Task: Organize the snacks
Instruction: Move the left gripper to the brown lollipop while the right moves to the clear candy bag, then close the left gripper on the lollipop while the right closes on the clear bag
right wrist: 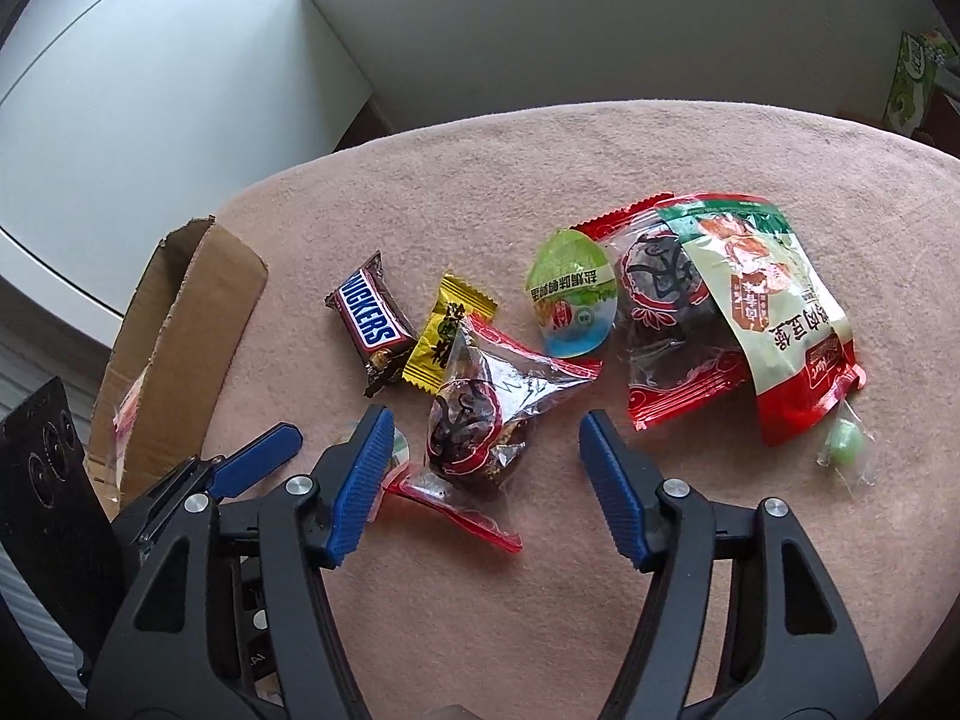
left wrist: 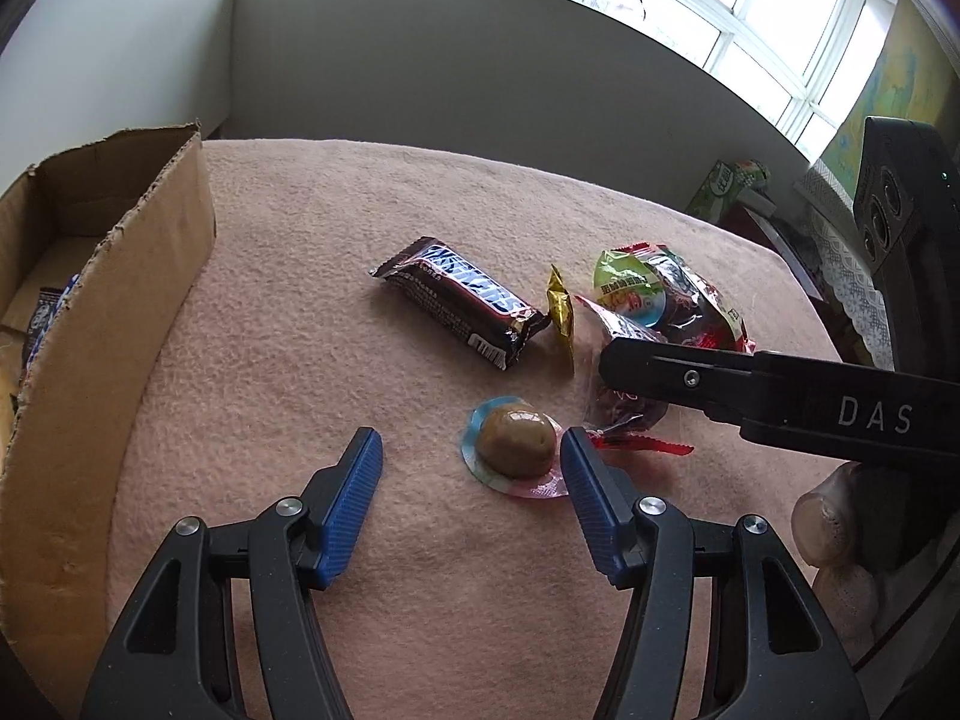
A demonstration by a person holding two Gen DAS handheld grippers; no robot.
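Here the left wrist view alone shows the inside of the torn brown cardboard box [left wrist: 108, 228], far to the left of the left gripper [left wrist: 472, 456], with a blue-and-white wrapper [left wrist: 51, 312] lying in it; the right wrist view shows only that box's outer wall and ragged flap. The left gripper is spread wide with nothing between its ribbed blue pads, and a round brown sweet in a clear blister with a pale blue rim [left wrist: 513, 441] lies just inside its right finger on the fuzzy pink cloth [left wrist: 288, 300]. Ahead of it lies one glossy brown Snickers bar [left wrist: 459, 300], with one crinkled gold-wrapped candy [left wrist: 561, 312] just beyond the bar's end. The right gripper [right wrist: 486, 456] is likewise released and empty, and one clear red-edged packet holding a dark wrinkled date [right wrist: 480, 414] lies between its fingers, nearer the left one. The right view also reveals what the left view hides behind the black gripper arm: a second, larger red-edged clear date packet [right wrist: 666, 330], one green-and-red printed pouch [right wrist: 774, 312] overlapping it, one domed cup with a green and blue lid [right wrist: 573, 300] ahead of the gripper, and one small green candy in clear film [right wrist: 843, 450] off to the right.
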